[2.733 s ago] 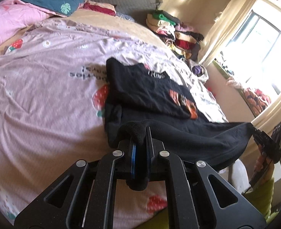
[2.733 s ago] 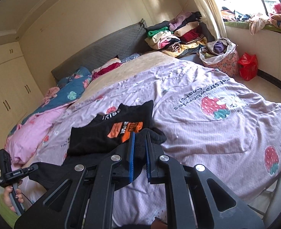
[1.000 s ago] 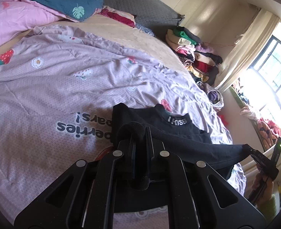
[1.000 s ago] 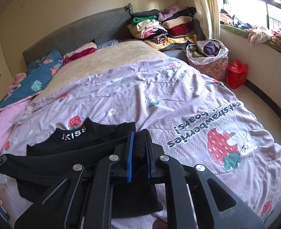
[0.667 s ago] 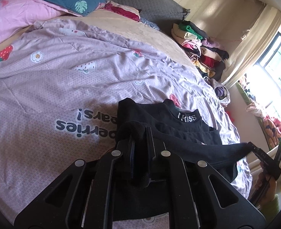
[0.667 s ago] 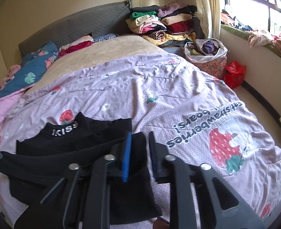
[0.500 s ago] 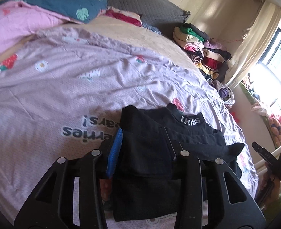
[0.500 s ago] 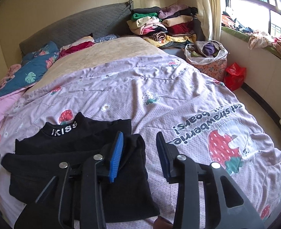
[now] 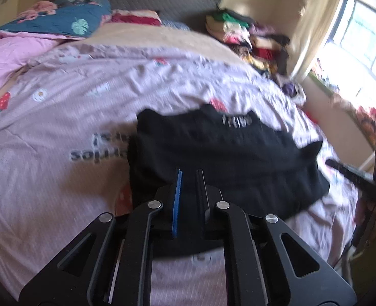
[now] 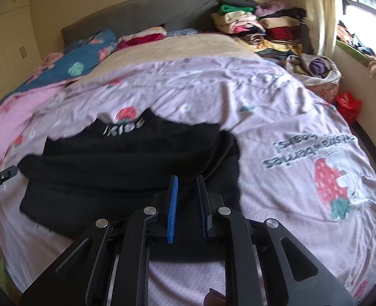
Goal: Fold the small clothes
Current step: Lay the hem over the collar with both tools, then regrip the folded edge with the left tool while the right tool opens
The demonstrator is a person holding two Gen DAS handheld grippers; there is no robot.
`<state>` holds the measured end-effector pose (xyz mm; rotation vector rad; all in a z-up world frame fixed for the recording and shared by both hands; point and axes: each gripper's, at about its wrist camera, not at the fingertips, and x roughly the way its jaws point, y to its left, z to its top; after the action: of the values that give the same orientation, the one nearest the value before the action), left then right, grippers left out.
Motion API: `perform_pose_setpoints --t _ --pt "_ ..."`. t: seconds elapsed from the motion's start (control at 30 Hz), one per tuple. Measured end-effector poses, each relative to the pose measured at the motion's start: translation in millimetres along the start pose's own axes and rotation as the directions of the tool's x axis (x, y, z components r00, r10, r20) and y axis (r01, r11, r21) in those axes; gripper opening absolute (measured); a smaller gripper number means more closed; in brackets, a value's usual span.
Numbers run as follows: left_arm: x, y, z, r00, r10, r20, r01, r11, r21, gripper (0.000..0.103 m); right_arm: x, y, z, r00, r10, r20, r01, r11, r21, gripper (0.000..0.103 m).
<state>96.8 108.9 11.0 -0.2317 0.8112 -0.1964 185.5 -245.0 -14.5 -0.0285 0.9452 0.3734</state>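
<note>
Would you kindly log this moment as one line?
black folded cotton top: flat on lilac strawberry quilt | left hand-held gripper: empty | right hand-held gripper: empty

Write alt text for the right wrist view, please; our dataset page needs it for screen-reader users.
A folded black garment with white collar lettering lies on a lilac strawberry-print bed cover, just beyond the right gripper, whose blue-padded jaws stand slightly apart and hold nothing. Behind are a grey padded headboard and a pile of folded clothes.
</note>
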Motion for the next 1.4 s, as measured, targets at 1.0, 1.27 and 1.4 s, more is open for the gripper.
perform_pose_setpoints --t 1.0,1.27,1.4 --pt "83.0 8.0 62.2 0.994 0.109 0.025 -0.108 0.993 -0.049 0.005 94.7 -9.0 42.1 0.991 -0.101 -0.086 0.101 0.995 0.003 0.014" --pt "64.7 33.6 83.6 0.987 0.123 0.099 -0.109 0.985 -0.136 0.024 96.5 -28.3 69.5 0.99 -0.134 -0.052 0.136 0.99 0.044 0.014" --pt "48.9 50.5 87.9 0.978 0.157 0.138 -0.132 0.976 -0.175 0.03 89.4 -41.1 68.8 0.99 -0.137 -0.037 0.139 0.988 0.063 0.016"
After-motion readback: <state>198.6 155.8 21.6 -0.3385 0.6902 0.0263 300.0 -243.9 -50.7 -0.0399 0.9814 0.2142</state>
